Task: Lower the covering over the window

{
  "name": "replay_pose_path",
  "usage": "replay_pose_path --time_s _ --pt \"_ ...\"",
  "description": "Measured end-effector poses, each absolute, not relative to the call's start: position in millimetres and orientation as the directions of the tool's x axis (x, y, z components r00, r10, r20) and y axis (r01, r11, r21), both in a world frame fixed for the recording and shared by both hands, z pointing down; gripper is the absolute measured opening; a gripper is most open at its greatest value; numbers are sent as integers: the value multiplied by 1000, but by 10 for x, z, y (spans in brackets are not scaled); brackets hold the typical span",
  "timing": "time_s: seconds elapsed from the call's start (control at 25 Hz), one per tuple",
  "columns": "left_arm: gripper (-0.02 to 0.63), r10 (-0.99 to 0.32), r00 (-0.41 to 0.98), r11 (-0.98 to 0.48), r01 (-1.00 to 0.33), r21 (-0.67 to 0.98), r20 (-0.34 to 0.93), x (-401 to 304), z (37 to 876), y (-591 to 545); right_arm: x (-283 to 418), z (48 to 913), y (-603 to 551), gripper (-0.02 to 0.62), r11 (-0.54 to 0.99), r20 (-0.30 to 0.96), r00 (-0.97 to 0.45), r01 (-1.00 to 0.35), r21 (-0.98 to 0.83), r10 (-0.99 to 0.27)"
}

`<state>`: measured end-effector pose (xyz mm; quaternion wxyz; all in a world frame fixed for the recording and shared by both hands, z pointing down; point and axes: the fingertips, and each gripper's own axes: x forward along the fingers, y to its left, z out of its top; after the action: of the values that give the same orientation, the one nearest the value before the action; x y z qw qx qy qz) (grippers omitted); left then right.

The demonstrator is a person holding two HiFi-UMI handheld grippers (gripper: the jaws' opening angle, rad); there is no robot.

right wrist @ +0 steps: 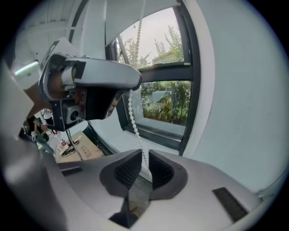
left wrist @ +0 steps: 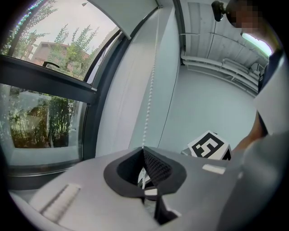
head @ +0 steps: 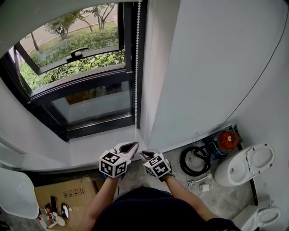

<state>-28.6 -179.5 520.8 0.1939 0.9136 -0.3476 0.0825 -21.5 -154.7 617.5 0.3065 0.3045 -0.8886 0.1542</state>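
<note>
A white bead chain (head: 137, 67) hangs down the right side of the dark-framed window (head: 81, 90). A pale covering edge (head: 54, 13) arcs across the window's top. My left gripper (head: 131, 146) is shut on the chain's lower end, just above the sill. In the left gripper view the chain (left wrist: 149, 90) drops straight into the shut left gripper (left wrist: 144, 151). My right gripper (head: 143, 154) sits close beside it, a little lower. In the right gripper view the chain (right wrist: 132, 113) runs down between the pads of the right gripper (right wrist: 143, 160), which is shut on it.
A white sill (head: 99, 144) runs under the window and a white wall (head: 203, 67) stands to the right. On the floor are a toilet (head: 244, 164), a coiled black hose (head: 196, 160) with a red device (head: 228, 140), and a cardboard box (head: 63, 196).
</note>
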Motion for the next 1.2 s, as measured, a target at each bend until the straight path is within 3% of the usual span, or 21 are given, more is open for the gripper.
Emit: replay_pose_path --time_s 0.12,0.2,0.24,0.76,1.2 --pt "11 -605 744 -682 -668 296 285 -286 5205 -1792 -188 6059 -1563 39 772 631 -648 -624 -119 -427" --pt "11 -606 742 -681 -670 295 285 -290 5211 -1793 -183 5944 -1568 122 781 616 -674 -606 -148 -407" --pt "11 -607 742 -681 -671 294 285 -292 5215 -1791 -178 5852 -1575 130 786 599 -689 -599 -154 -407" --pt "11 -610 744 -681 -668 299 273 -277 5207 -1756 -296 4065 -1799 106 821 206 -820 -562 -105 -535" --pt "11 -611 744 -680 -668 303 270 -258 5208 -1737 -418 3890 -1940 25 801 184 -800 -592 -89 -571"
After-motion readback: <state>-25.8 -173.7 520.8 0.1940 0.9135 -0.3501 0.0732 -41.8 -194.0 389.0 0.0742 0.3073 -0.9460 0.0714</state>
